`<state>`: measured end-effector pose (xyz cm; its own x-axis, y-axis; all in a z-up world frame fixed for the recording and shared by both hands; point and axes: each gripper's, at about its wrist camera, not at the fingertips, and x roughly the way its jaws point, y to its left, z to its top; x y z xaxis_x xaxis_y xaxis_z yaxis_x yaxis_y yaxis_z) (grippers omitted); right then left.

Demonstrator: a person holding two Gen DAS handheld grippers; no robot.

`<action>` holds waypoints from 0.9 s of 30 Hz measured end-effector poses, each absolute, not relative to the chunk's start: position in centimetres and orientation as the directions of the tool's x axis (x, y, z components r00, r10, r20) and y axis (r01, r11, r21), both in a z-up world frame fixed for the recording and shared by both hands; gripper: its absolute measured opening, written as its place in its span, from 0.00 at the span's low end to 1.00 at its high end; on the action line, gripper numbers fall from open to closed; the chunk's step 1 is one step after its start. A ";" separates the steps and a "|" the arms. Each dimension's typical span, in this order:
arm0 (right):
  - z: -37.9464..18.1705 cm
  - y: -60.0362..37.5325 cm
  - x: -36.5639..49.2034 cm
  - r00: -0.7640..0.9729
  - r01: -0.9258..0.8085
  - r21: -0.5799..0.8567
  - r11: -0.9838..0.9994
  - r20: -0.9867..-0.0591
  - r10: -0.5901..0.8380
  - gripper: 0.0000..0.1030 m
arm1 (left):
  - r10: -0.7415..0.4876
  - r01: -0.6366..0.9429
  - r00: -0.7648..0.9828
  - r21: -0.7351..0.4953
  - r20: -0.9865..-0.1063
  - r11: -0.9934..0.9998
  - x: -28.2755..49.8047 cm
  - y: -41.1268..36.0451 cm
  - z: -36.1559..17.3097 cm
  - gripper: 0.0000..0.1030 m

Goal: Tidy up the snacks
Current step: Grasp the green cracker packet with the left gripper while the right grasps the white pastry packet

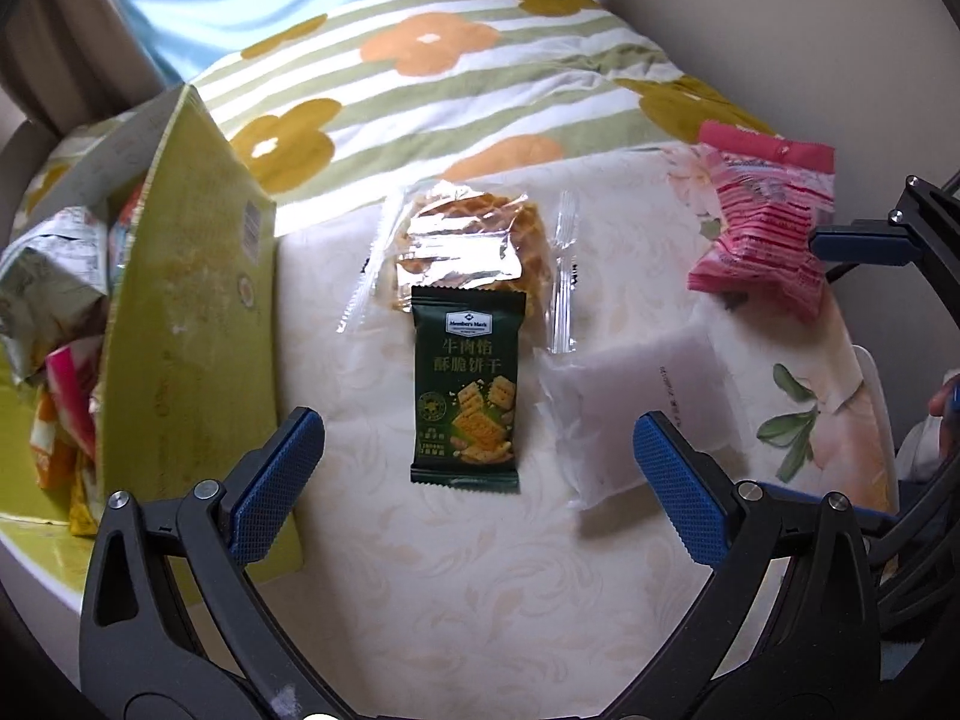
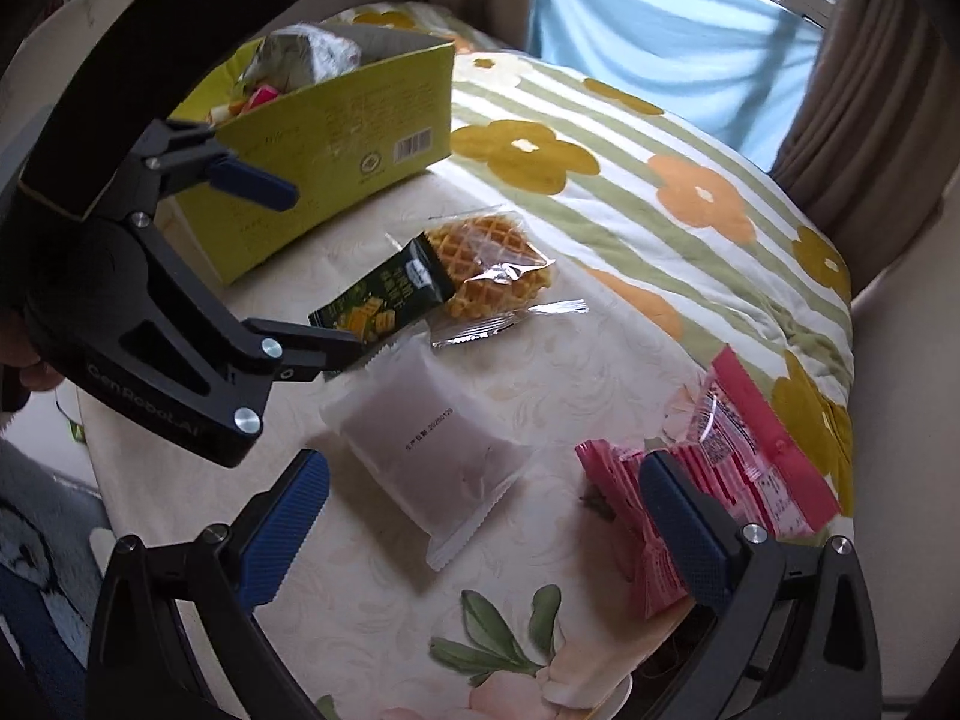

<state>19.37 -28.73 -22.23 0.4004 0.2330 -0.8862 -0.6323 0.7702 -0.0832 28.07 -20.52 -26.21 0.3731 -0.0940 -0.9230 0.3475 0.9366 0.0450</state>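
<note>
Between both grippers' spread, empty fingers point(image 1: 276, 480) lies a "Member's Mark" packet point(image 1: 467, 387).

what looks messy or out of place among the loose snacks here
The dark green cracker packet lies overlapping the clear-wrapped waffle rather than flat on the tablecloth. The pink packet sits crumpled near the table's edge.

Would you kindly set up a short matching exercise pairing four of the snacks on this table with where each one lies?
Things:
1. dark green cracker packet
2. waffle
3. pink packet
4. white packet

Places:
A. partly under the cracker packet
B. beside the right tool, near the blanket
C. centred ahead of the left tool
D. just right of the cracker packet

Pairs: 1-C, 2-A, 3-B, 4-D
</note>
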 end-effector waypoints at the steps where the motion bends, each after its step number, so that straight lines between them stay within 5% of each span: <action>1: -22.6 -28.7 19.5 0.390 -0.644 -0.083 0.761 -0.891 0.232 1.00 | -0.087 0.342 0.366 0.047 -0.926 0.938 28.5 -20.5 -26.6 0.99; 9: -24.9 -28.4 21.5 0.316 -0.704 -0.049 0.708 -0.915 0.251 1.00 | -0.048 0.294 0.276 0.036 -0.960 0.955 31.0 -19.9 -30.1 0.82; 20: -27.5 -26.6 23.0 0.228 -0.784 -0.005 0.620 -0.932 0.281 1.00 | -0.064 0.284 0.247 0.009 -0.967 0.959 31.8 -19.5 -31.5 0.79; 27: -28.3 -25.6 23.3 0.188 -0.814 0.012 0.581 -0.940 0.283 1.00 | -0.059 0.270 0.223 0.003 -0.973 0.963 31.6 -18.9 -31.6 0.54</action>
